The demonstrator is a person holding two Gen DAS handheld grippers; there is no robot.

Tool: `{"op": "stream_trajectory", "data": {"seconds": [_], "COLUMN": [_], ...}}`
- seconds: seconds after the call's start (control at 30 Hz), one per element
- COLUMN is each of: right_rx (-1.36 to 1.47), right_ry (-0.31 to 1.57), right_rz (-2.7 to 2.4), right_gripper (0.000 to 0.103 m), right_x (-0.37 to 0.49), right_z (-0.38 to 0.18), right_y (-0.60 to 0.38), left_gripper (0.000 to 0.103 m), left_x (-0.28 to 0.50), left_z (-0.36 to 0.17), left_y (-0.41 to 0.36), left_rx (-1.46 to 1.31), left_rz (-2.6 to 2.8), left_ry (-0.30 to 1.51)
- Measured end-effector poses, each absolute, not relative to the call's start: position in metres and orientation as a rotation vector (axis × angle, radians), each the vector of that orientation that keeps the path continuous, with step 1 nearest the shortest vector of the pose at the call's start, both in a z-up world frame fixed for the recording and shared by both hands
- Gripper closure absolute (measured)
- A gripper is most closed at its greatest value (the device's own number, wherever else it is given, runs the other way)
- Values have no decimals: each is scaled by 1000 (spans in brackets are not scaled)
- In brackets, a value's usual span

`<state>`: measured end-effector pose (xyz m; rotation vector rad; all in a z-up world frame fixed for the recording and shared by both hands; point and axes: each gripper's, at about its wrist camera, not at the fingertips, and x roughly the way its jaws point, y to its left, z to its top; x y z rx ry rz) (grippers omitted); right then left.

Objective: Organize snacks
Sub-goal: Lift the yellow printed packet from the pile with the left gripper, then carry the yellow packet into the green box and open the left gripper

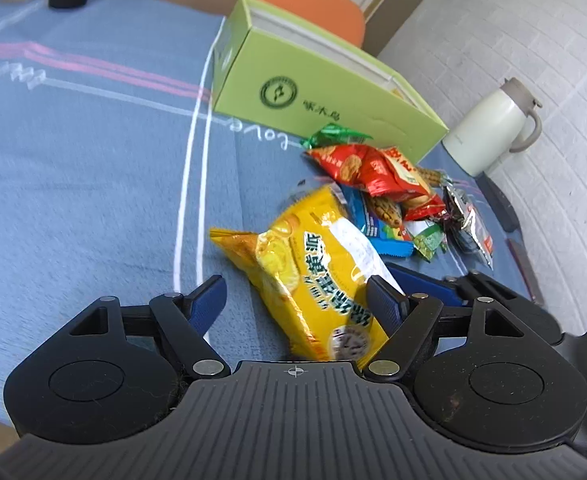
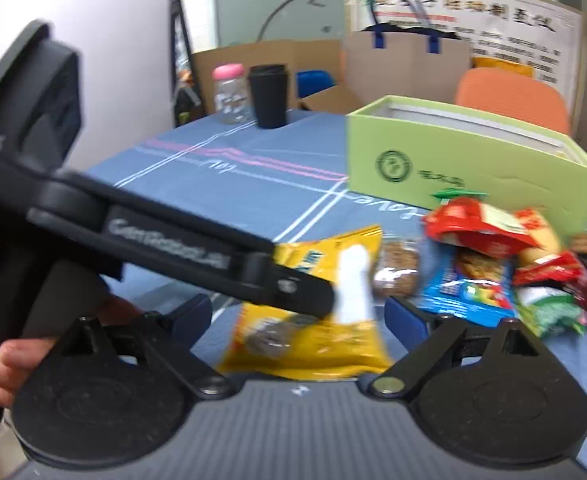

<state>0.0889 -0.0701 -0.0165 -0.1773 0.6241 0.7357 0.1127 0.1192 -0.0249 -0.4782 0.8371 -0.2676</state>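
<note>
Yellow snack packet (image 1: 317,276) between parted jaws

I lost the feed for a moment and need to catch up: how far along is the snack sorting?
Done: nothing visibly; whether any snack lies in the green box cannot be seen. In hand: nothing gripped. The left gripper stands open around the yellow snack packet, which lies on the blue tablecloth; the right gripper is open too. Left: the red packet, blue packet and remaining small wrapped snacks piled beside the box.
</note>
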Motion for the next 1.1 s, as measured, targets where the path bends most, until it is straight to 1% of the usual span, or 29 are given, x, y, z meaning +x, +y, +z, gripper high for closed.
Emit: {"op": "stream_trajectory", "data": {"seconds": [0.03, 0.07, 0.1, 0.17, 0.2, 0.37, 0.47, 0.63, 0.77, 0.9, 1.03, 1.07, 1.1], "right_rx": [-202, -209, -203, -215, -221, -192, -193, -216, -217, -212, -193, -193, -187], "right_ry": [620, 621, 624, 620, 613, 574, 512, 410, 406, 462, 535, 547, 555], "right_rz": [745, 759, 771, 777, 777, 788, 780, 743, 719, 722, 736, 736, 735], "right_gripper": [13, 16, 16, 18, 18, 18, 17, 17, 18, 18, 19, 18, 16], "right_x": [87, 85, 84, 82, 82, 92, 109, 167, 230, 291, 331, 336, 339], "right_z": [-18, -19, -19, -19, -18, -3, 17, 53, 66, 59, 40, 36, 32], "right_y": [-67, -64, -61, -56, -53, -53, -52, -51, -47, -40, -34, -32, -32], "left_gripper": [44, 58, 68, 81, 82, 84, 84, 84, 84, 84, 83, 80, 72], "left_x": [112, 113, 112, 111, 111, 118, 135, 192, 257, 321, 363, 369, 372], "left_z": [-25, -26, -26, -24, -23, -9, 15, 62, 82, 78, 54, 49, 46], "left_y": [118, 117, 117, 119, 121, 128, 128, 124, 123, 125, 125, 125, 126], "left_rx": [-474, -470, -460, -473, -480, -487, -463, -402, -368, -350, -318, -305, -292], "left_rz": [-269, -273, -260, -249, -243, -234, -243, -270, -275, -264, -232, -223, -211], "left_ry": [833, 837, 834, 831, 826, 799, 744, 640, 606, 639, 707, 719, 721]}}
